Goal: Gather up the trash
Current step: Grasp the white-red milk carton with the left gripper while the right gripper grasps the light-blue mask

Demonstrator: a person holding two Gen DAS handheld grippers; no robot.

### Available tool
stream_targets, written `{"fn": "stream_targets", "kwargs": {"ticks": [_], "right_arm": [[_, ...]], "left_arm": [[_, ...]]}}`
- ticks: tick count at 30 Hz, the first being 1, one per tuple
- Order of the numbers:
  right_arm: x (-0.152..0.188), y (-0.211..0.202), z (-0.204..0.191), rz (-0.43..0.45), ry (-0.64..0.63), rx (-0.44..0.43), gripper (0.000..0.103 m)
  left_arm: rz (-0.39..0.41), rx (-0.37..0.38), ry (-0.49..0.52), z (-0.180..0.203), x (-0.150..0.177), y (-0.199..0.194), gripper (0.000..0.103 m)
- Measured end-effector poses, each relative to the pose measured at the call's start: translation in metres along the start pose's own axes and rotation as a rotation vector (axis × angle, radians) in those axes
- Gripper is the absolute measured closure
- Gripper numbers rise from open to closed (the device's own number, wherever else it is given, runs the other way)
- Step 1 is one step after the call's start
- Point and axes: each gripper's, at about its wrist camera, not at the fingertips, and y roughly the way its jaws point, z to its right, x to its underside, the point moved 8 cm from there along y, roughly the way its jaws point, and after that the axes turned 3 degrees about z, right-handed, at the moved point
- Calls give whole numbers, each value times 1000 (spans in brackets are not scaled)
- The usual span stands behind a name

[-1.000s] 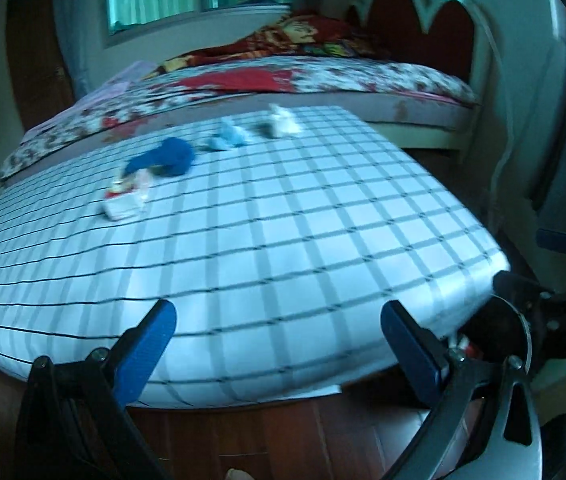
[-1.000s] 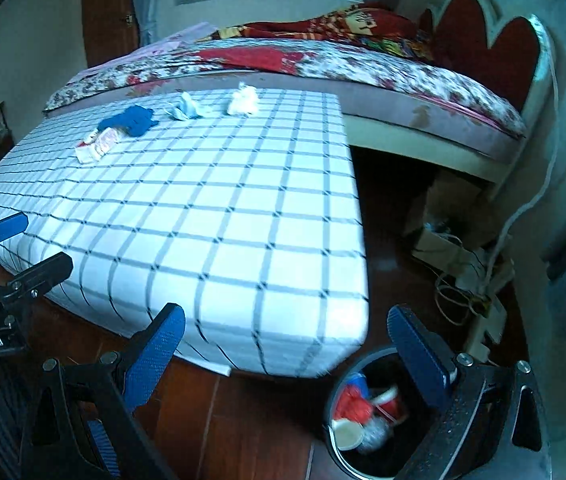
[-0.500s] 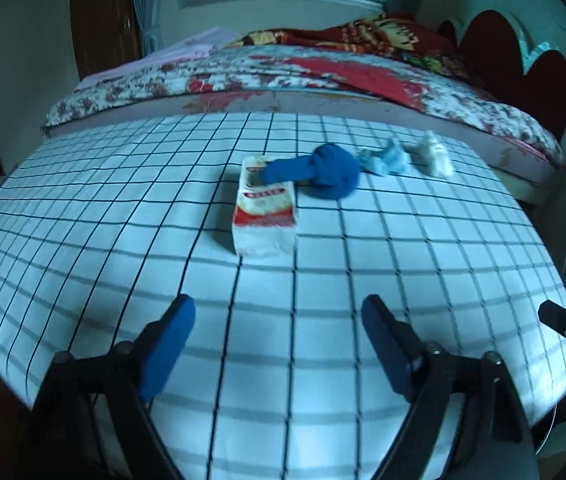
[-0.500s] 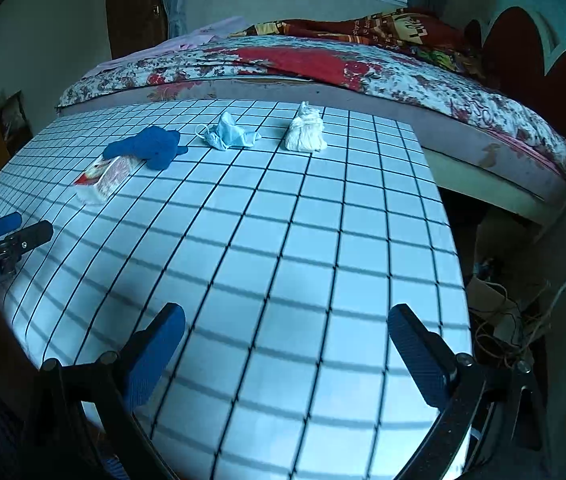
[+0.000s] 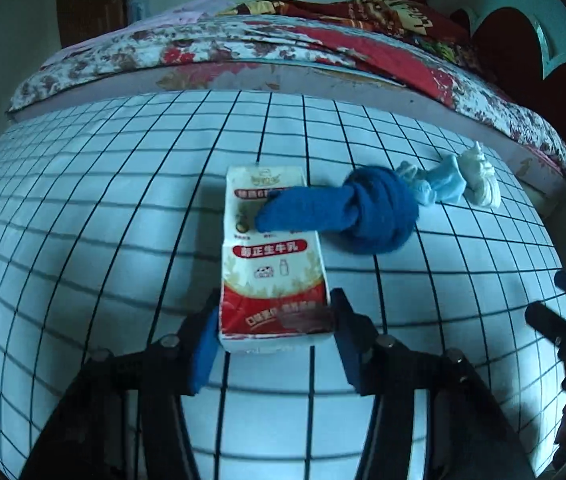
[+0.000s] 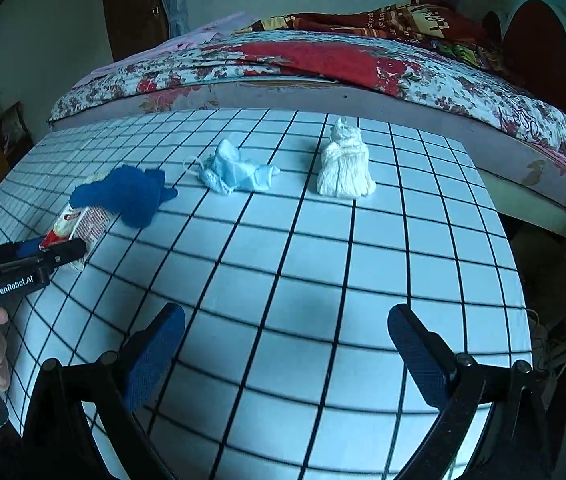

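Checked table [image 6: 323,280]; floral bed [image 6: 363,64] behind

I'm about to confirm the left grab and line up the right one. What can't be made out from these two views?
- Left wrist view: whether the left gripper's closing fingers already press the milk carton between them; the carton's edges hide the contact.
- Left wrist view: the carton's upper print, covered by the blue sock.
- Right wrist view: most of the carton, behind the sock and the left gripper.
- Both views: the trash bin, out of frame.
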Motion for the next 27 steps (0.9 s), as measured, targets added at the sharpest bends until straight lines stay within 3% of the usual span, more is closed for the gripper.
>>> {"fn": "stream_targets", "kwargs": {"ticks": [5,9,16,19,25,27], "right_arm": [[-18,17,-3,11,8,-24,2],[-30,38,-9,8,-1,-39,14],[-67,73,-31,34,-11,-87,22],[-77,89,-42,20,-31,-84,29],[-74,106,-52,-30,-65,-85,55],[-71,103,-54,-44,-71,-100,82]], "left_arm": [[46,-68,-23,-35,-19,2,51],[40,-96,-55,-67,-17,4,51],[55,-75,-48,-71,-4,-4,51],[42,-63,-40,-63,-6,0,51],[42,-46,-16,-49,-9,0,51],[47,-45,4,-42,-8,-2,51]]}}
